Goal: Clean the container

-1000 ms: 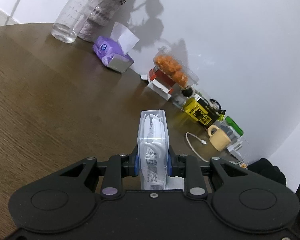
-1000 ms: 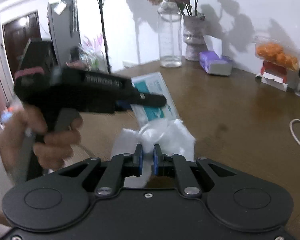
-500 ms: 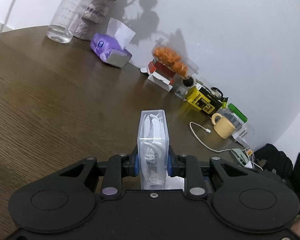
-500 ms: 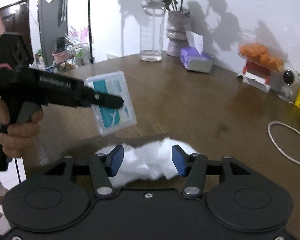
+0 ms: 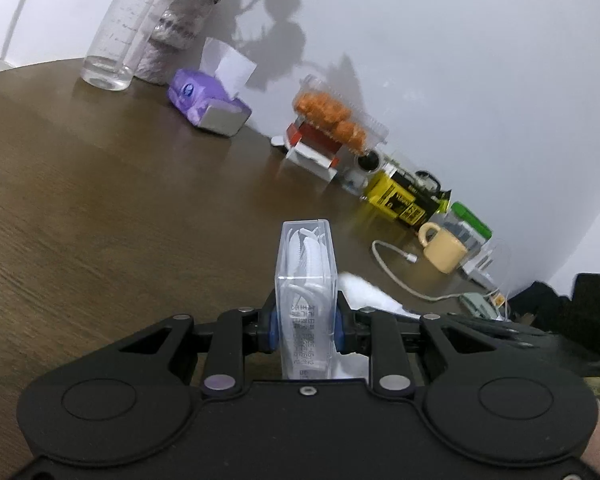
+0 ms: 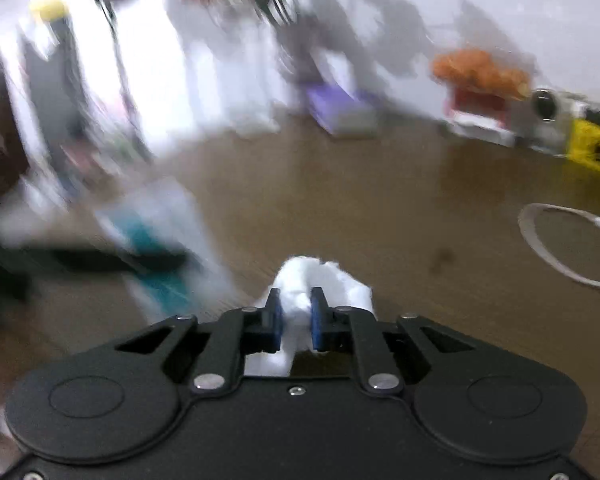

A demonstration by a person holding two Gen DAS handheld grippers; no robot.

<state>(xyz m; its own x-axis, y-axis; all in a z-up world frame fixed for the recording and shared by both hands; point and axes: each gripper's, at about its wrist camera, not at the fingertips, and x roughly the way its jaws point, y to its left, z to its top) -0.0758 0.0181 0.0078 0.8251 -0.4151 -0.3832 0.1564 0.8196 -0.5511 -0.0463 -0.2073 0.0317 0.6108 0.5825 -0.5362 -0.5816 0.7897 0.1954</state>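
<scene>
Container [image 5: 306, 300] stands upright, pinched in your left tool [image 5: 306, 328], lying at mid-left of your right tool [image 6: 295, 318], which pinches the tissue [image 6: 324, 280].

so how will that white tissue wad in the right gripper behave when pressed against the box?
The tissue bulges around the closed right gripper, so it is probably soft and will squash flat. It looks very light, likely to tear or slip out. The clear plastic box looks rigid in the left gripper.
</scene>
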